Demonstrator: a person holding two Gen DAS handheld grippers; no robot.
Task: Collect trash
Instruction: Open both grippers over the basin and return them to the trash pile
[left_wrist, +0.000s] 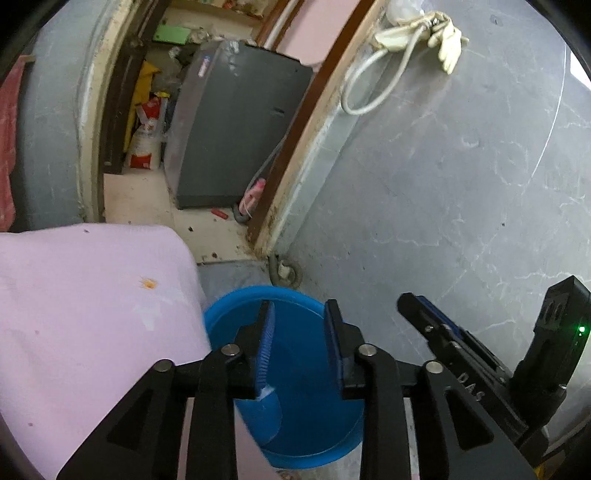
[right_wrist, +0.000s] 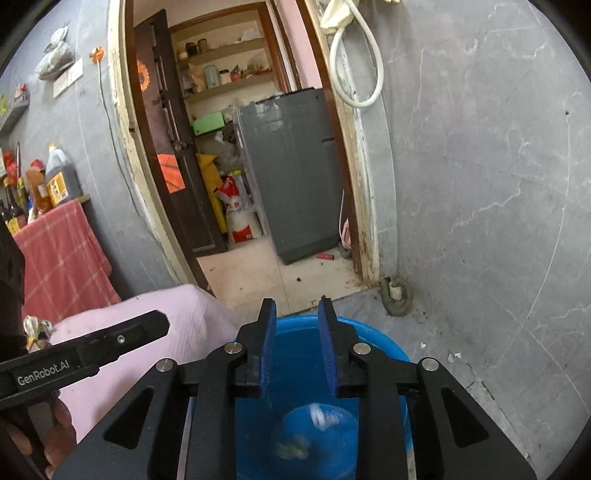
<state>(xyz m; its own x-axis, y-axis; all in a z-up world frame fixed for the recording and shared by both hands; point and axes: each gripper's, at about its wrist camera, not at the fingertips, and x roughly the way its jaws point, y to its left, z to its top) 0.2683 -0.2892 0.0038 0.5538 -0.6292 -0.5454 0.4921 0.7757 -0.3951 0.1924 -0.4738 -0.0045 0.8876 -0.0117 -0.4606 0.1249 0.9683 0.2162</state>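
Hovering over the blue bucket (left_wrist: 295, 373), the left claw (left_wrist: 299, 321) stands open and holds nothing; a pale scrap clings at the base of one pad. The bucket sits on the floor just beside the pink-covered bench (left_wrist: 85, 306), likely so trash can drop straight in. From the right wrist, the right claw (right_wrist: 297, 325) is also open and empty above the same bucket (right_wrist: 388, 354), where blurred bits of trash (right_wrist: 321, 415) lie or fall inside. A crumpled wrapper (right_wrist: 35, 330) remains on the bench edge.
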